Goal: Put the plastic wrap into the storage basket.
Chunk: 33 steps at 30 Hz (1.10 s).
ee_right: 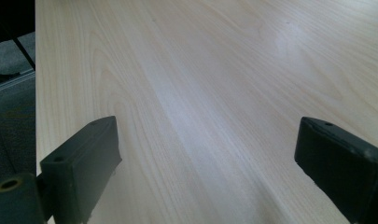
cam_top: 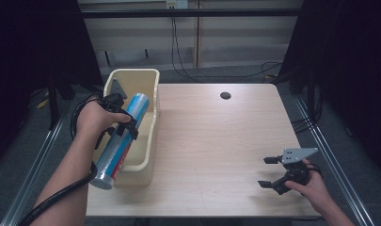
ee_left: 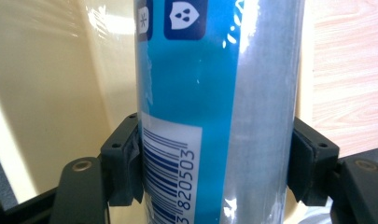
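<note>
A long silver and blue tube (cam_top: 117, 141) with a red patch hangs tilted over the cream bin (cam_top: 149, 80) at the table's left side. My left gripper (cam_top: 124, 123) is shut on the tube's middle. In the left gripper view the tube (ee_left: 219, 93) fills the space between the pads (ee_left: 126, 158), barcode showing. My right gripper (cam_top: 268, 172) rests low near the table's front right corner, held by a hand, jaws wide apart. Nothing but bare wood lies between its pads (ee_right: 84, 158) in the right gripper view.
The light wooden table (cam_top: 216, 141) has a round cable hole (cam_top: 225, 95) near its far edge. Cables trail on the grey floor behind the table. Metal rails run along both sides.
</note>
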Motion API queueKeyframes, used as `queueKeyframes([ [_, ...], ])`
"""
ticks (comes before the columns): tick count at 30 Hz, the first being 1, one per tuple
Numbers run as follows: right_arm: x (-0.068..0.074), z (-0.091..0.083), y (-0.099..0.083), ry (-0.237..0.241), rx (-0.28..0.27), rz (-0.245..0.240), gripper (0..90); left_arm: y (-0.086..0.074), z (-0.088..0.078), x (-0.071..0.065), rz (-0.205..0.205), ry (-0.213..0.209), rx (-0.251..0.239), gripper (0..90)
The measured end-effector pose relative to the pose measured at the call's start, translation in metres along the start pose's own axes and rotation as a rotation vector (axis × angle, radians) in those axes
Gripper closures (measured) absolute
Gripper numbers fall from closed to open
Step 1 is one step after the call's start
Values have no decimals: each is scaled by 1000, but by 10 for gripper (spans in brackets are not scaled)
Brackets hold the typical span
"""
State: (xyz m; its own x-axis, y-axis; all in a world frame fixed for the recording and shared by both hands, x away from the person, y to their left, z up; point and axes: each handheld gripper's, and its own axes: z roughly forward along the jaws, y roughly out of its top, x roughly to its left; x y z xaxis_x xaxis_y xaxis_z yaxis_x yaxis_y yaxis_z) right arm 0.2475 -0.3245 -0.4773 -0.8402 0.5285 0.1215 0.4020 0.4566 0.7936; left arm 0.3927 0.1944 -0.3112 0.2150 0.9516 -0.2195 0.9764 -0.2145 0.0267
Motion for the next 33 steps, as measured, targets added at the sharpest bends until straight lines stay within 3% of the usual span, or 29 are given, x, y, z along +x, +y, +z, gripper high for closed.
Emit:
queueKeyframes([
  [10, 0, 1, -1, 1, 5, 0, 64, 3, 7, 4, -5, -5, 22, 320],
  [11, 0, 1, -1, 1, 5, 0, 64, 3, 9, 3, -22, -5, 15, 320],
  [16, 0, 1, -1, 3, 6, -1, 64, 4, 13, 4, -32, 1, 20, 320],
  [33, 0, 1, -2, 2, 10, -4, 64, 12, 14, 5, -28, 26, 26, 316],
])
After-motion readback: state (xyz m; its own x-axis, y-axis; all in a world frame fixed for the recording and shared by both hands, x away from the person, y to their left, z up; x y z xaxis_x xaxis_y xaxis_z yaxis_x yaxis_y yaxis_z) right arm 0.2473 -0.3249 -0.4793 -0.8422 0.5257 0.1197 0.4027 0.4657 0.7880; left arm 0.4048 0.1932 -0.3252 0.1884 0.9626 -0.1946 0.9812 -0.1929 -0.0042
